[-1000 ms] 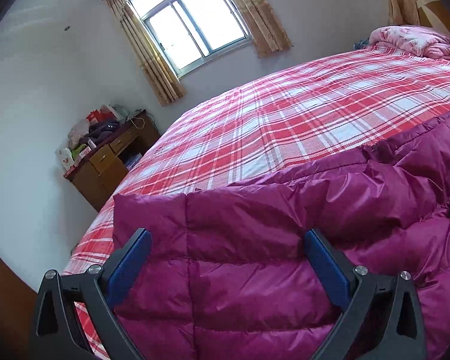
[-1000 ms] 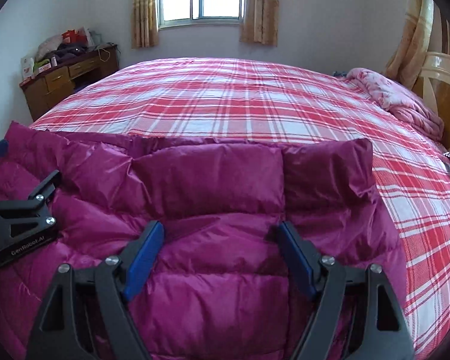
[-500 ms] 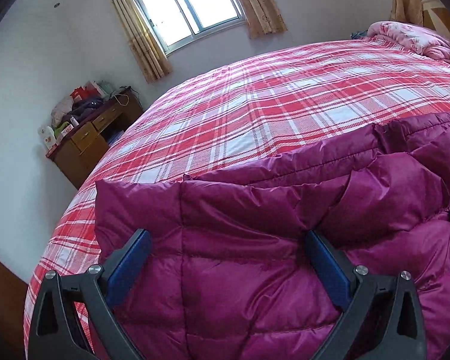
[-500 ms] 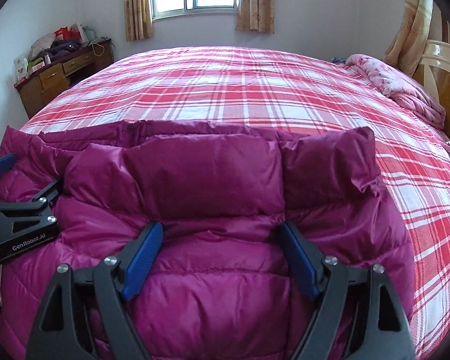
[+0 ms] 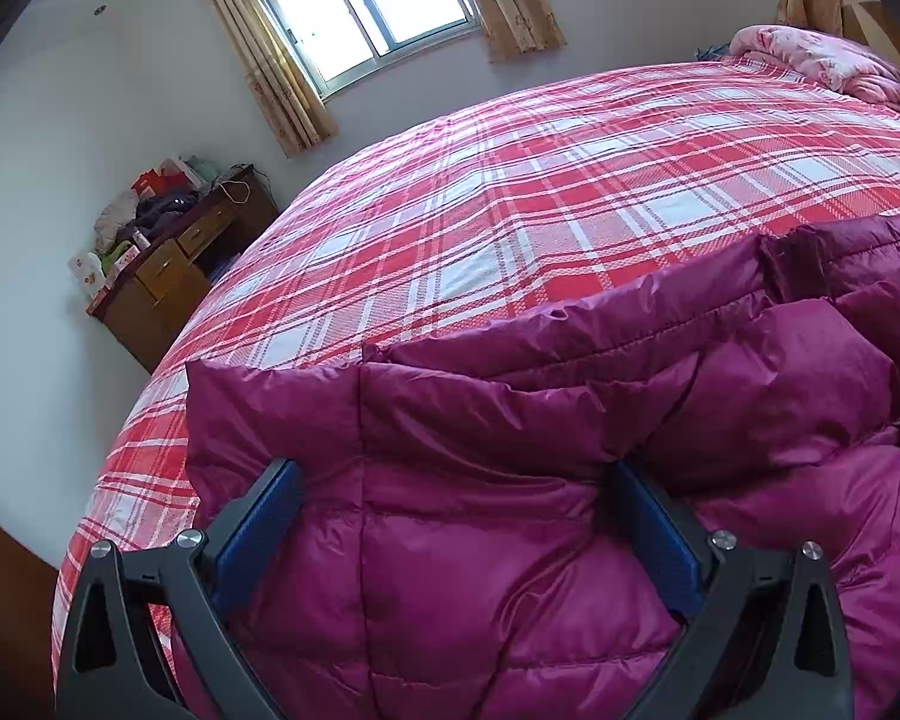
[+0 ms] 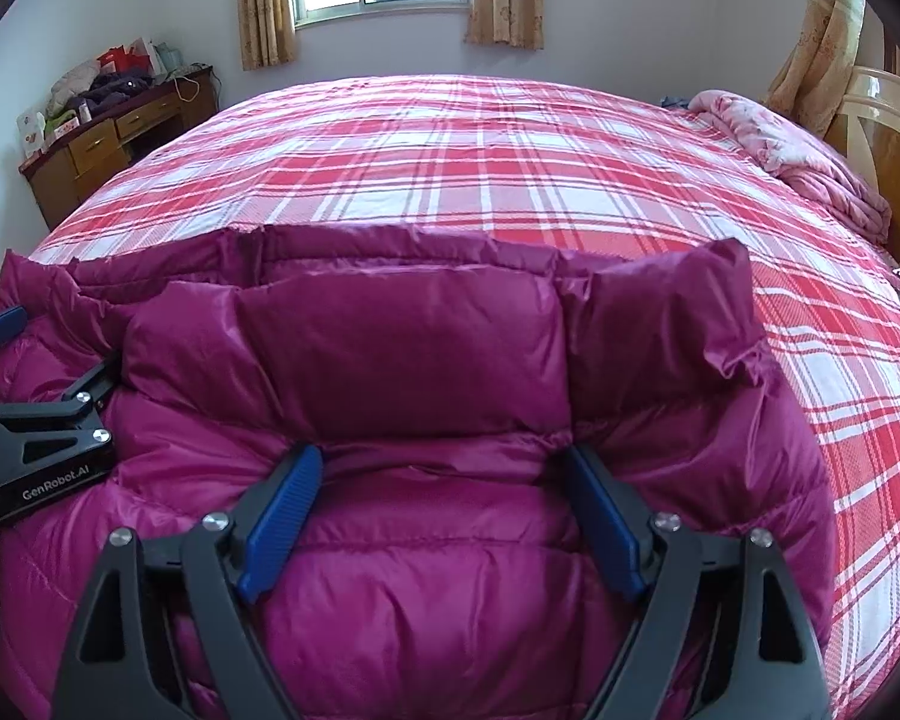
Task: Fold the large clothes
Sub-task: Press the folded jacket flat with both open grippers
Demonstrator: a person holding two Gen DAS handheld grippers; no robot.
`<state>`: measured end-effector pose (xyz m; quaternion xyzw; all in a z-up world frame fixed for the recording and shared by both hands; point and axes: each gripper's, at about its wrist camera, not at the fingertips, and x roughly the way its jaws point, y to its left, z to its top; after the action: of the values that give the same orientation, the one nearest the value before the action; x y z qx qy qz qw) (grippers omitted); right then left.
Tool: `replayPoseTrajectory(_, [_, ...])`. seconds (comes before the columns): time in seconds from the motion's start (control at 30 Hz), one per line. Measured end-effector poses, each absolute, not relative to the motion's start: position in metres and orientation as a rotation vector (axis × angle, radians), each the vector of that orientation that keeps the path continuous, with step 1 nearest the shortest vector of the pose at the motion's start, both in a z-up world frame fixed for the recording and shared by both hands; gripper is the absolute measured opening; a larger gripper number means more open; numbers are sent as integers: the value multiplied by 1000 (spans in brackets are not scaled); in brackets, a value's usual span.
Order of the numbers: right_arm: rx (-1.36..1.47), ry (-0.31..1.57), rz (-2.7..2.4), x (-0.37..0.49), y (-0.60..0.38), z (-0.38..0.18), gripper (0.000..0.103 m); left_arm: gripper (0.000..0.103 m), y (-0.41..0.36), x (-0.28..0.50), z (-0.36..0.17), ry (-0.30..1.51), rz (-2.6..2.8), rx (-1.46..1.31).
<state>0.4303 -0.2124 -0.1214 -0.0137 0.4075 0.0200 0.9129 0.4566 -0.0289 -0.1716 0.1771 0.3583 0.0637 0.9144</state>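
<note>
both tools [image 5: 453, 531] [image 6: 441, 507] spread wide over magenta down jacket [image 6: 402, 360]

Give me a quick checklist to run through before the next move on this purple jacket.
1. Left tongs open, astride the jacket: ok.
2. Right tongs open, astride it too: ok.
3. Jacket wholly on the plaid bedspread: cannot tell, near edge out of view.
4. Bedspread beyond the jacket free: ok.
5. Pink blanket apart from the jacket: ok.
6. Top layer lying even: not ok, right corner puckered.
</note>
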Motion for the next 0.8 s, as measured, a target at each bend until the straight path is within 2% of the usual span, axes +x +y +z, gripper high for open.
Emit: replayPoseTrajectory(0.8, [-74, 868, 9, 434, -205, -125, 87, 102, -28, 459, -173, 747, 128, 359])
